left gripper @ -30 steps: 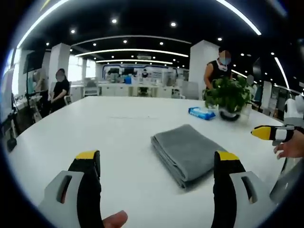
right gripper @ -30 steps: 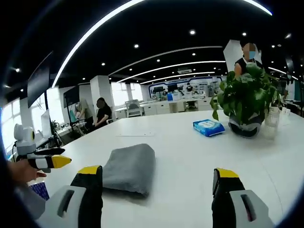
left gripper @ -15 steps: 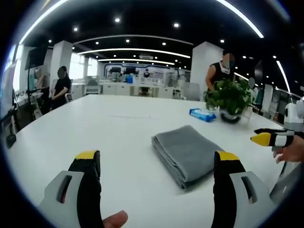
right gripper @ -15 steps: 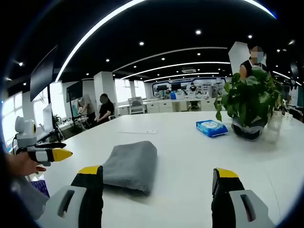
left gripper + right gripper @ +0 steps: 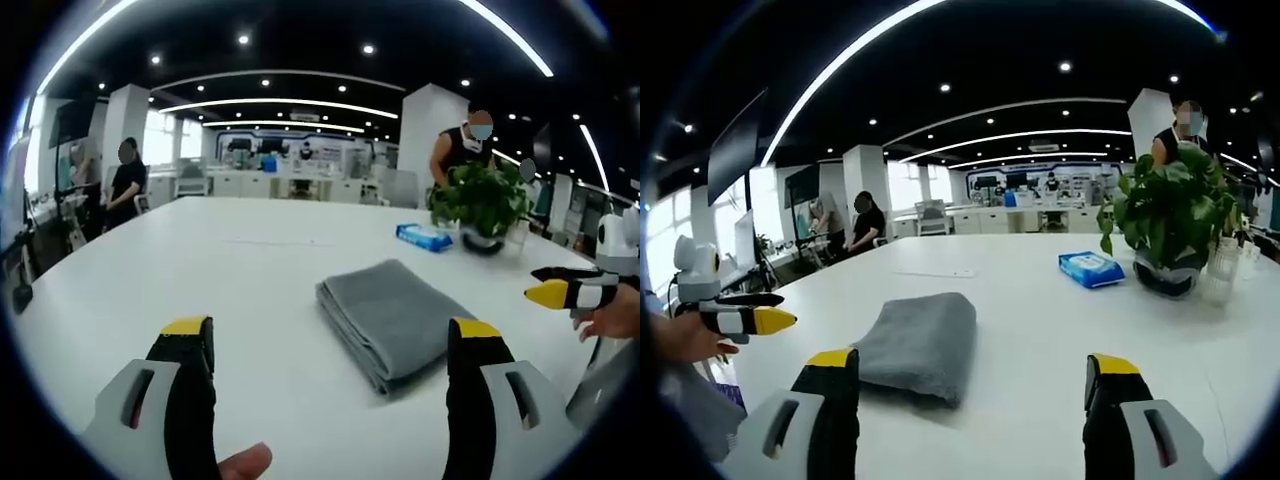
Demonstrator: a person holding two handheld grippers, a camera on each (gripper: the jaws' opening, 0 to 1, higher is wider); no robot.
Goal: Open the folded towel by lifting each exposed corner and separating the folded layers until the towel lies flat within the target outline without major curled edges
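A grey towel [image 5: 395, 315] lies folded on the white table [image 5: 250, 290], its layered edge facing my left gripper [image 5: 332, 345]. That gripper is open, nothing between its jaws, short of the towel's near corner. In the right gripper view the folded towel [image 5: 920, 335] lies ahead and left of my right gripper [image 5: 970, 372], which is open and holds nothing. The right gripper [image 5: 570, 292] comes into the left gripper view at the far right, a hand behind it. The left gripper [image 5: 740, 318] appears at the left of the right gripper view.
A potted plant [image 5: 1170, 215] and a blue wipes pack [image 5: 1092, 268] stand on the table beyond the towel. A sheet of paper [image 5: 935, 272] lies farther back. People stand behind the table [image 5: 125, 185], one by the plant [image 5: 462, 150].
Both views have shifted slightly with the hands. The towel has not moved and both grippers stay open.
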